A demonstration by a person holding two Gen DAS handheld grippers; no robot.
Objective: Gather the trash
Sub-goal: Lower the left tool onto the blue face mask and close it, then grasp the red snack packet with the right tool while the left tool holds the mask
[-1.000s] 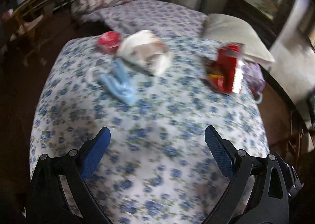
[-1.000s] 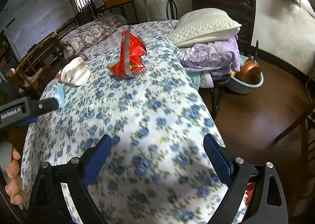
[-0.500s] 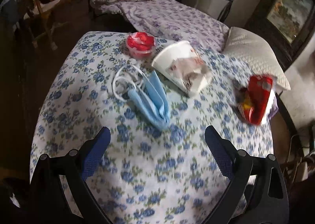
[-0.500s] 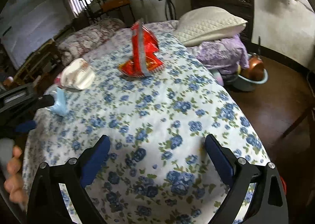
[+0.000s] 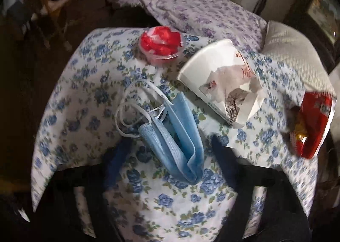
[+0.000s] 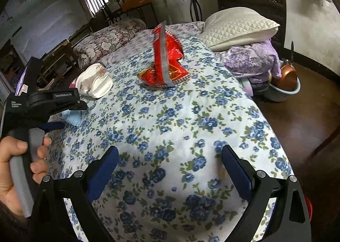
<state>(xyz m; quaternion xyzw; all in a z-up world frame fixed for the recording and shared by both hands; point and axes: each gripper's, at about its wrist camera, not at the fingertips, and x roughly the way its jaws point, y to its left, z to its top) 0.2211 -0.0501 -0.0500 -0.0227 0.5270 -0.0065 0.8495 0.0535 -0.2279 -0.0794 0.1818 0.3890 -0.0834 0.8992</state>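
Currently on the first pick. Left wrist view: the left gripper [image 5: 170,154] was spread wide, blurred, its jaws straddling the folded end of the blue face mask [image 5: 176,135], not yet pinching it. The mask lay mid-way across the floral tablecloth [image 5: 85,84], ear loops trailing toward the far-left corner. A plastic cup of red scraps [image 5: 161,45] stood at the far edge, a crushed paper cup [image 5: 221,84] lay on its side just right of the mask, and a red snack wrapper [image 5: 312,127] sat near the right edge.

Right wrist view: the right gripper [image 6: 167,165] was spread too, empty, hovering above the near edge, well apart from the wrapper [image 6: 165,65]. No bin visible.

Next move, my call: lower the left, close on the mask's fold, avoid snagging cloth.
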